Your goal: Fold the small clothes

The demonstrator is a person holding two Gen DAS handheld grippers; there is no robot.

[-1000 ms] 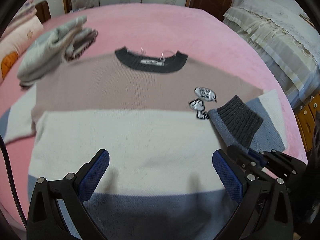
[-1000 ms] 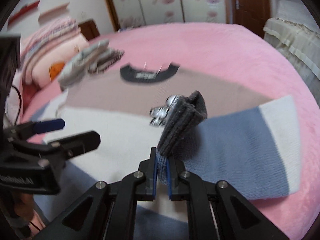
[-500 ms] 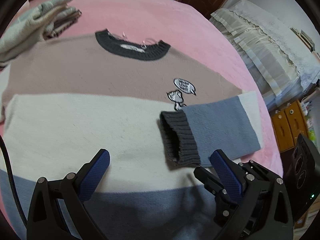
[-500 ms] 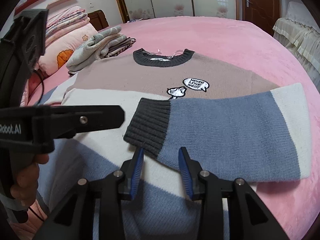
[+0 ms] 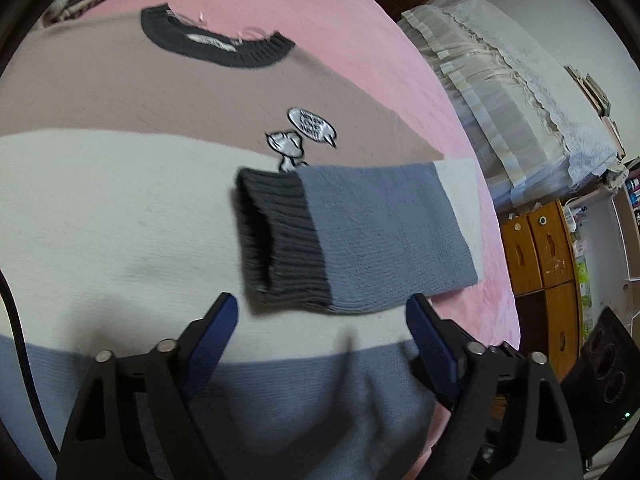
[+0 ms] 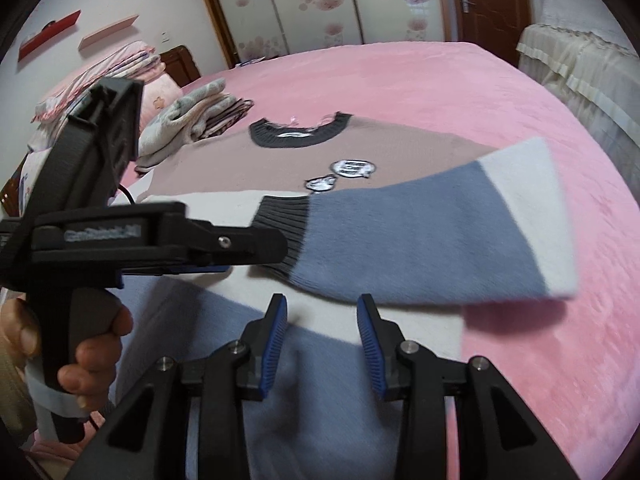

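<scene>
Left gripper: fingers spread wide at the bottom of the left wrist view, having just narrowed a little; nothing between them, the sweater below.
Right gripper: fingers partly spread, pinching nothing, at the bottom centre of the right wrist view, just short of the folded sleeve.
Hand: lower left of the right wrist view, wrapped around the left gripper's handle.
Pile of clothes: upper left of that view, on the bed beside the sweater's shoulder.
Sweater: spread flat on the pink bed, dark collar toward the top of the frame, bands of tan, cream and blue-grey running down.
Patch: cartoon figure with speech bubble, mid-frame on the chest, just above the cuff.
Sleeve: folded in across the chest, centre right, its dark ribbed cuff lying on the cream band.
Cabinet: wooden, at the right edge of the left wrist view.
</scene>
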